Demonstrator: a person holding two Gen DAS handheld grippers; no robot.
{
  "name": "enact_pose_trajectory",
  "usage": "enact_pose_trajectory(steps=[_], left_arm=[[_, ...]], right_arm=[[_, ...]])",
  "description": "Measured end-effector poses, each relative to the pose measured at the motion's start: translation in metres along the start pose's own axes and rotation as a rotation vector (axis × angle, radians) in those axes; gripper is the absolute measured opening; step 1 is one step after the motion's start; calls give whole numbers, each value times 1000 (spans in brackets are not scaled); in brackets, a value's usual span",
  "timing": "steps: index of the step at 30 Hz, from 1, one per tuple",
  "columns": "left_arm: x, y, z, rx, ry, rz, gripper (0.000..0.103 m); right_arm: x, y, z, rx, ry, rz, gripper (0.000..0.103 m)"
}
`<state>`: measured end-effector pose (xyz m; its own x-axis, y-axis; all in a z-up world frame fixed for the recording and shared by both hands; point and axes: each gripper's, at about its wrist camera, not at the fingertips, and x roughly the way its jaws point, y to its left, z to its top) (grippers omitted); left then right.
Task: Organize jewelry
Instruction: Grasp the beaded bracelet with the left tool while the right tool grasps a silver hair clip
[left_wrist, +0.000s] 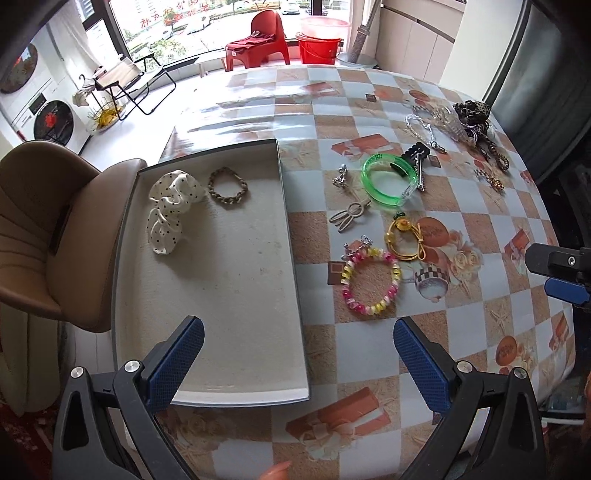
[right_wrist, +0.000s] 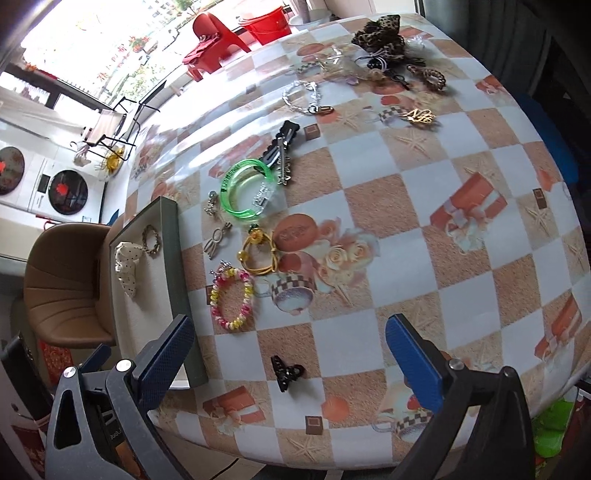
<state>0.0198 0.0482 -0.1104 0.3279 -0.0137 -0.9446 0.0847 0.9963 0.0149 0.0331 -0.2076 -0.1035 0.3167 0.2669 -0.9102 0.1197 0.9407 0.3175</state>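
Note:
A grey tray (left_wrist: 258, 332) (right_wrist: 177, 258) holds a white polka-dot scrunchie (left_wrist: 171, 208) (right_wrist: 127, 264) and a braided brown hair tie (left_wrist: 228, 185) (right_wrist: 151, 240). Beside it on the table lie a pink-yellow bead bracelet (left_wrist: 371, 282) (right_wrist: 232, 297), a yellow cord bracelet (left_wrist: 404, 238) (right_wrist: 258, 254), a green bangle (left_wrist: 389, 177) (right_wrist: 245, 190), silver pins (left_wrist: 349, 216) and a black hair claw (right_wrist: 287, 373). My left gripper (left_wrist: 299, 354) is open and empty over the tray's near right corner. My right gripper (right_wrist: 290, 354) is open and empty, just above the black claw.
A leopard scrunchie (left_wrist: 472, 110) (right_wrist: 380, 37), hair ties, a silver chain (right_wrist: 306, 98) and a gold brooch (right_wrist: 419, 117) lie at the table's far right. A brown chair (left_wrist: 55, 221) stands left of the tray. The table edge runs close below both grippers.

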Motion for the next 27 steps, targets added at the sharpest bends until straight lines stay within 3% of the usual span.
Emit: enact_pose_trajectory(steps=[7, 15, 27], left_arm=[[15, -24, 10, -41, 56, -8, 103], [39, -57, 22, -90, 100, -6, 103], [74, -73, 21, -103, 130, 35, 103]], right_arm=[[5, -13, 21, -60, 57, -47, 103], [25, -27, 69, -132, 112, -75, 103], [68, -26, 122, -193, 149, -88, 103]])
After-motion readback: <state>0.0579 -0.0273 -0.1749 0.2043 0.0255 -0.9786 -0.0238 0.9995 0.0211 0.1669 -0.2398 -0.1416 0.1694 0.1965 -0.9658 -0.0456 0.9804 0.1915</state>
